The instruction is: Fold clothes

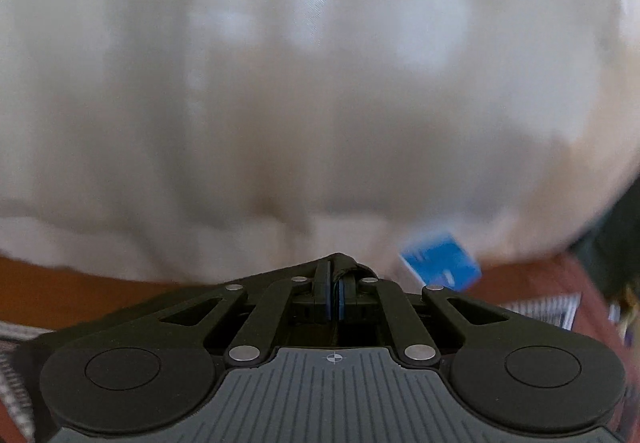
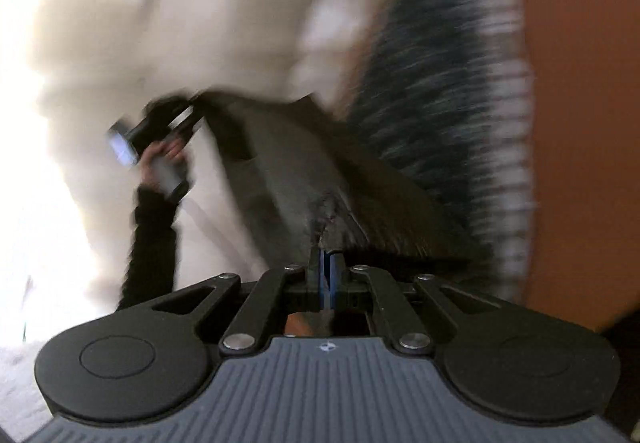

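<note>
Both grippers are clenched on one dark garment, which hangs stretched in the air between them rather than lying on anything. In the right wrist view the right gripper pinches a bunched edge of the cloth directly at its fingertips, and the fabric runs away up and to the left to the left gripper, carried by the person's left hand in a dark sleeve. So the garment's long axis lies along the line joining the two grippers, each holding one end of it.

In the left wrist view the left gripper has its jaws closed on a small dark fold of cloth; ahead is only pale, blurred background and a blurred blue object.

Heavy motion blur hides which part of the garment each end is. My judgement: the next fold depends on keeping that held edge taut and level, with neither hand nearer to the cloth.
</note>
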`<state>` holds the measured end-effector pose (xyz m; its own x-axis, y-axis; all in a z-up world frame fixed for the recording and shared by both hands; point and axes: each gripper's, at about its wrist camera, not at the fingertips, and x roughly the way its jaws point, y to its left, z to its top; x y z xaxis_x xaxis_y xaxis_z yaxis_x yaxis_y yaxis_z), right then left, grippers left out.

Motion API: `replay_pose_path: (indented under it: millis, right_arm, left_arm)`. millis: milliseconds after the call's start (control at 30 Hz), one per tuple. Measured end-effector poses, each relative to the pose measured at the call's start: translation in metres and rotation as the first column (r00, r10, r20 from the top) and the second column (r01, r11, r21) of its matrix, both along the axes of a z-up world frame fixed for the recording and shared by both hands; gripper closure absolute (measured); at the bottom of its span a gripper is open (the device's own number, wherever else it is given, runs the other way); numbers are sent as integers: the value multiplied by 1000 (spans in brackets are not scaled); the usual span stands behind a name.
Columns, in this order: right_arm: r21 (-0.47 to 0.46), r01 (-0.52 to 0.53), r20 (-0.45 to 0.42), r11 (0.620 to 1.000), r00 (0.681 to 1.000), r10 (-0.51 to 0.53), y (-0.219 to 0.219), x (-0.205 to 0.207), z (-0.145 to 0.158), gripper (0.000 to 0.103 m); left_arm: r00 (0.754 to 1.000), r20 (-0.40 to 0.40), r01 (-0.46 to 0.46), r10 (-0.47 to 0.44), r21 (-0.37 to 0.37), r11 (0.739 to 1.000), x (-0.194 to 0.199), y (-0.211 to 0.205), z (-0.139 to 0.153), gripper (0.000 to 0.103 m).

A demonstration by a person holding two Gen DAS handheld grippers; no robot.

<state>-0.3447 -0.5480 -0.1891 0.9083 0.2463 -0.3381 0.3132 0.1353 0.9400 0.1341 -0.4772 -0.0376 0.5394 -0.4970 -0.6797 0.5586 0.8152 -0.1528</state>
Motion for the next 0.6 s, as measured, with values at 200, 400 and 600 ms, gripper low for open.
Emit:
replay_pose_path:
  millis: [200, 400, 600]
  right_arm:
    - [-223, 39, -380, 974, 917, -124, -44, -36, -28, 94]
    - [-364, -147, -315, 920, 949, 27, -78, 10, -2, 81]
    - [-460, -430, -350, 777, 892, 286, -73, 76, 5, 74]
  left_arm:
    - [985, -148, 118, -93, 170, 978, -13, -99, -82, 76]
    - [972, -163, 191, -169, 137, 972, -22, -83, -66, 66]
    - [984, -68, 168, -163, 71, 983, -40, -16, -13, 52]
